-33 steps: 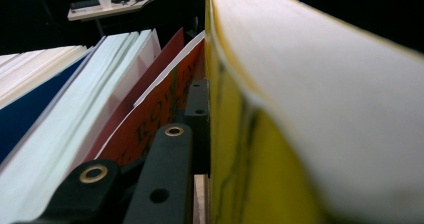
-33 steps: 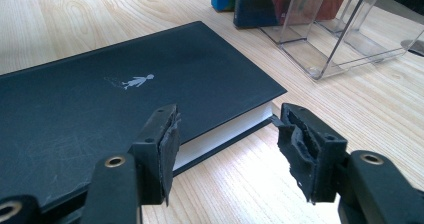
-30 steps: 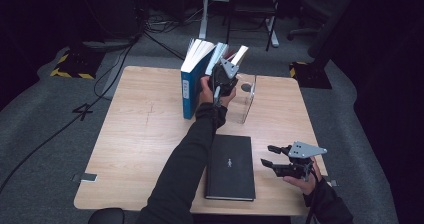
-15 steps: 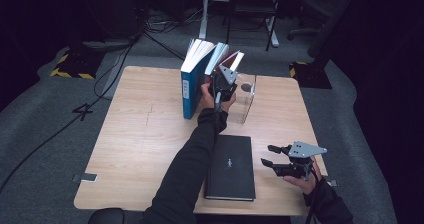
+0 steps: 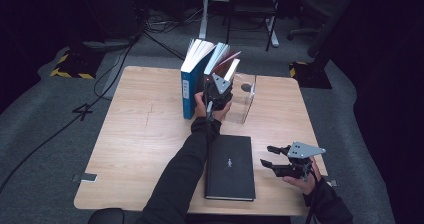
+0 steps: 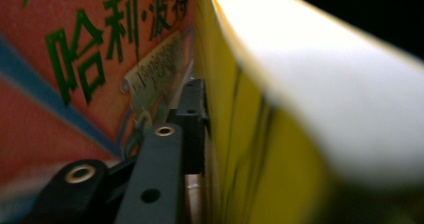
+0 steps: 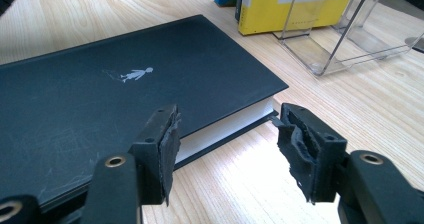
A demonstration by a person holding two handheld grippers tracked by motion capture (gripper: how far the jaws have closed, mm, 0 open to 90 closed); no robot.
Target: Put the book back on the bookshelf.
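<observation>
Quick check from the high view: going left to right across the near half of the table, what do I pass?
Small grey tag at the table's left edge → the person's left sleeve → black book lying flat → right gripper, jaws open over bare wood.

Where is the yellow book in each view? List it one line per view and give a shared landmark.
High view: yellow book, rightmost of the upright books at the table's far side, leaning by the clear stand.
Left gripper view: centre and right, very close, beside an orange-red cover.
Right gripper view: top edge, right of centre.
Shared landmark: the clear stand, in the high and right gripper views.
</observation>
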